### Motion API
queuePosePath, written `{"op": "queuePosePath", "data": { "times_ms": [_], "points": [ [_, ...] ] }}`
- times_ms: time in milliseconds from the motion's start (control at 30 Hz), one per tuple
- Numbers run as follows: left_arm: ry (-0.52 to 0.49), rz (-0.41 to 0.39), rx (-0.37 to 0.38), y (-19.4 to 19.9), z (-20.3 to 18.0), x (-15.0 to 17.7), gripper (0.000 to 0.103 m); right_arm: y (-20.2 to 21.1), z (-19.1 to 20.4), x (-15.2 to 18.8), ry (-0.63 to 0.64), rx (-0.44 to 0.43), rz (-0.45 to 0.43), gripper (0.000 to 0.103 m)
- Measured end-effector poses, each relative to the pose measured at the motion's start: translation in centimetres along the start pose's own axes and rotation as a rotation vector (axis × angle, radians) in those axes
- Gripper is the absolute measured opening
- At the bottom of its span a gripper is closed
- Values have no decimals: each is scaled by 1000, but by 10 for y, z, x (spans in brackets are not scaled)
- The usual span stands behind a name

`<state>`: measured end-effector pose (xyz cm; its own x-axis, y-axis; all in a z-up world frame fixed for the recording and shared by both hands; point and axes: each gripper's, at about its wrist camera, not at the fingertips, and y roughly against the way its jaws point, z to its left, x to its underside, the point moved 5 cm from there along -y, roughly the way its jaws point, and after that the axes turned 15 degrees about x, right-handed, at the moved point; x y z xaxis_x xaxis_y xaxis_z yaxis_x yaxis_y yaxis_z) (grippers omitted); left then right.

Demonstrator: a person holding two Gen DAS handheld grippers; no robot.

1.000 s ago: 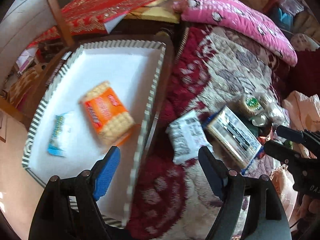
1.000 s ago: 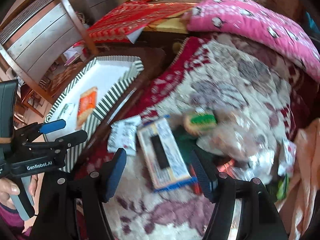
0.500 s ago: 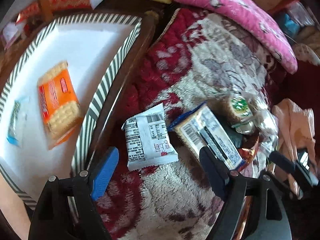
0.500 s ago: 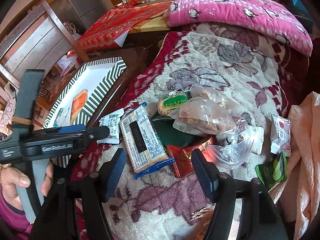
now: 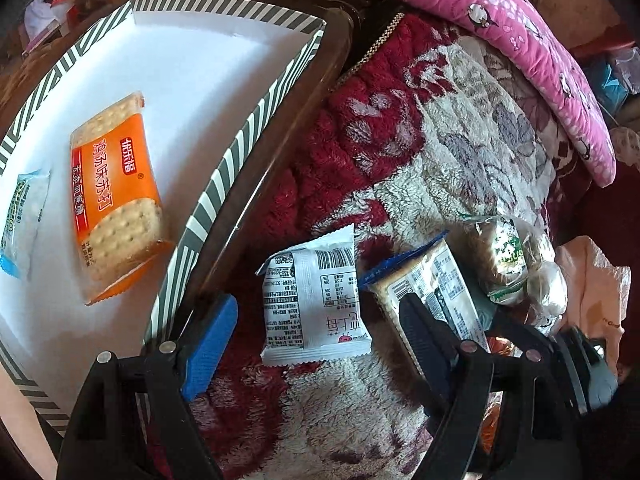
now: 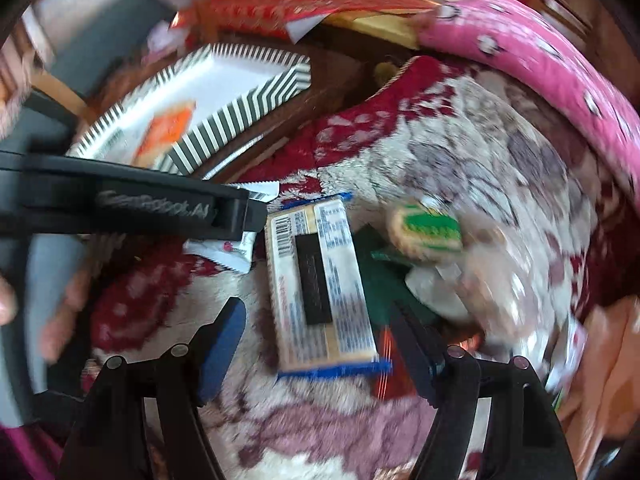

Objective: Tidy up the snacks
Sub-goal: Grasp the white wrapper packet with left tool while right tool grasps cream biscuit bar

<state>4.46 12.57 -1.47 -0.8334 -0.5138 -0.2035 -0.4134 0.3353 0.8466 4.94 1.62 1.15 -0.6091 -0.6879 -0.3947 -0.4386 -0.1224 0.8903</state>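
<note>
Since a second ago both grippers have dropped closer over the blanket, so the white packet now sits squarely between the left fingers. Left gripper [image 5: 316,344]: jaws spread wide, holding nothing, straddling the white snack packet [image 5: 316,300], which lies printed side up on the red and cream blanket [image 5: 452,148]. At its 3 o'clock lies the long blue-edged cracker pack [image 5: 432,292], partly under the right-hand finger. Right gripper [image 6: 316,356]: jaws also wide apart and empty, with that cracker pack [image 6: 320,284] between them; this view is motion-blurred. At 1 o'clock from it sits a green-labelled round snack [image 6: 428,232]. At 10 o'clock from the left gripper, the striped tray [image 5: 244,136] holds an orange cracker packet [image 5: 112,196] and a small blue and white packet [image 5: 20,216].
</note>
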Motion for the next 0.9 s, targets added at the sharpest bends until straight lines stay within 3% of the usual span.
{"op": "queuePosePath", "data": {
  "times_ms": [100,133,167,300,400,567,800,900],
  "points": [
    [-4,15,-9,-3,-1,1,82,-18,7,-6,27,-25,25,77],
    [-4,17,-14,-3,-1,1,82,-24,6,-4,34,-14,34,64],
    [-3,19,-19,-4,-1,1,82,-25,4,-3,36,3,32,59],
    [-1,24,-38,-7,-3,1,83,-19,-19,12,-36,-18,52,58],
    [4,60,-5,-15,-12,5,83,-15,-39,31,-72,3,72,58],
    [26,76,-34,-29,-10,7,83,-9,-57,53,-144,-32,87,58],
    [116,45,-18,-32,3,-3,83,1,-51,38,-149,-29,18,59],
    [140,63,-1,-36,7,-6,83,-4,-49,33,-134,-18,33,60]
  ]
}}
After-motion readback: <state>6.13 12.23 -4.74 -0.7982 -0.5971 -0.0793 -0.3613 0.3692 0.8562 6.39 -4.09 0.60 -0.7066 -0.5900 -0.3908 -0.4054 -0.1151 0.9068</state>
